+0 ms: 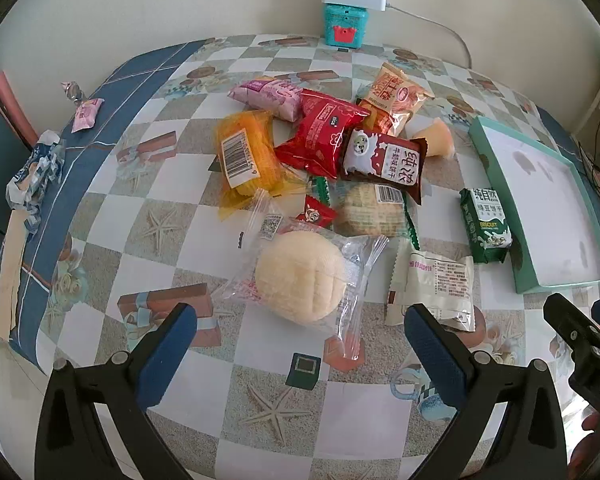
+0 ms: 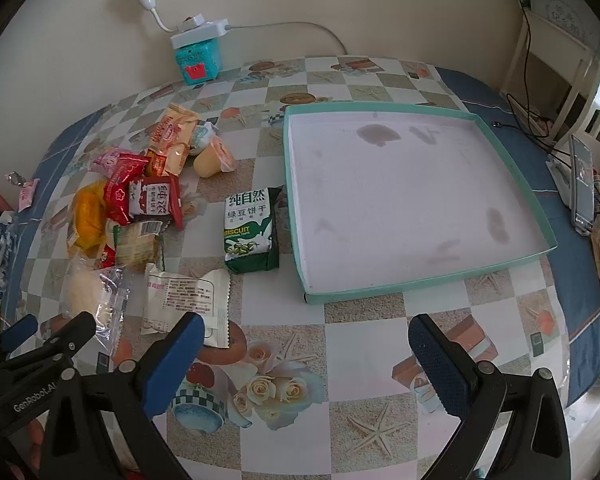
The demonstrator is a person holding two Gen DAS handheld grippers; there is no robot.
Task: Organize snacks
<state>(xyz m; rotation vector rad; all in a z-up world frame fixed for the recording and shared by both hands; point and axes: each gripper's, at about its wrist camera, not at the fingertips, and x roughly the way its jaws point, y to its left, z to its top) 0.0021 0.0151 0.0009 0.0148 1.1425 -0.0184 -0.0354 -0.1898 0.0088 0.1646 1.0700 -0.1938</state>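
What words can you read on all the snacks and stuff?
"纯自然", "绿豆饼干", "BISCUIT": green biscuit pack.
"GenRobot.AI": left gripper, seen from the right wrist.
"DA": right gripper, cut off at the picture's edge.
Brown milk-biscuit pack: large characters, too stylised to read.
White wrapper: print too small.

Black plastic tongs [image 1: 300,344], blue dimpled pads [image 1: 436,354], silver screws, white lettering

L gripper [image 1: 300,340] jaws wide open, empty, angled down, R gripper [image 2: 306,350] same, side by side
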